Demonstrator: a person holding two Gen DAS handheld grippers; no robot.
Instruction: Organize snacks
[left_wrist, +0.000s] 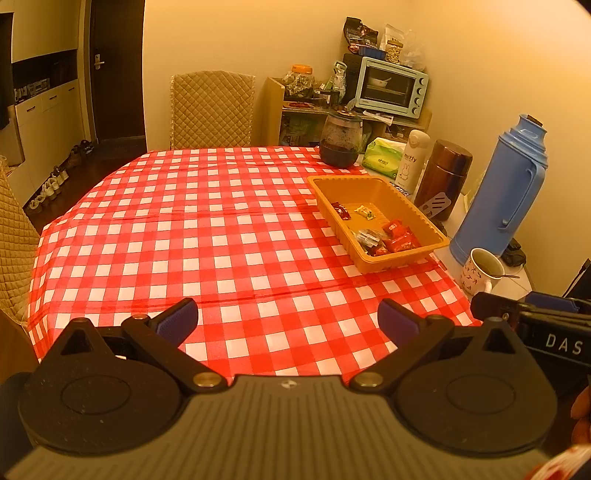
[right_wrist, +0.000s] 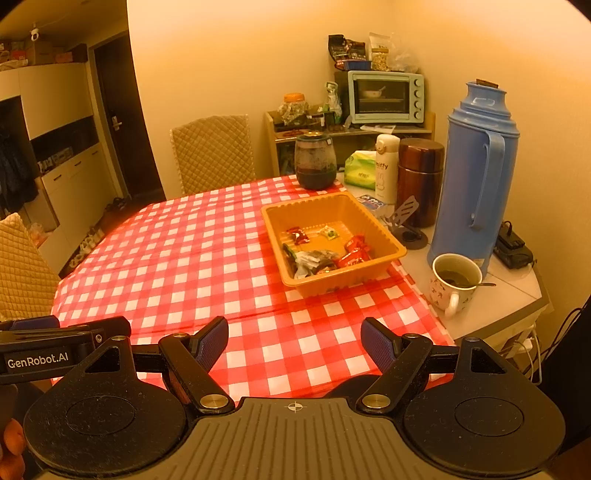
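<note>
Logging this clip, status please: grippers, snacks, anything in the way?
Left gripper and right gripper open, empty. Snacks in orange tray. Checked cloth ahead bare; mug beside tray.

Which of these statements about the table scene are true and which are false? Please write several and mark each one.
1. Both the left gripper and the right gripper are open and hold nothing. True.
2. The orange tray is empty. False: several wrapped snacks lie in it.
3. The blue thermos lies on its side. False: it stands upright.
4. The mug stands off the checked tablecloth, on bare tabletop. True.
5. A spoon handle sticks out of the mug. True.
</note>
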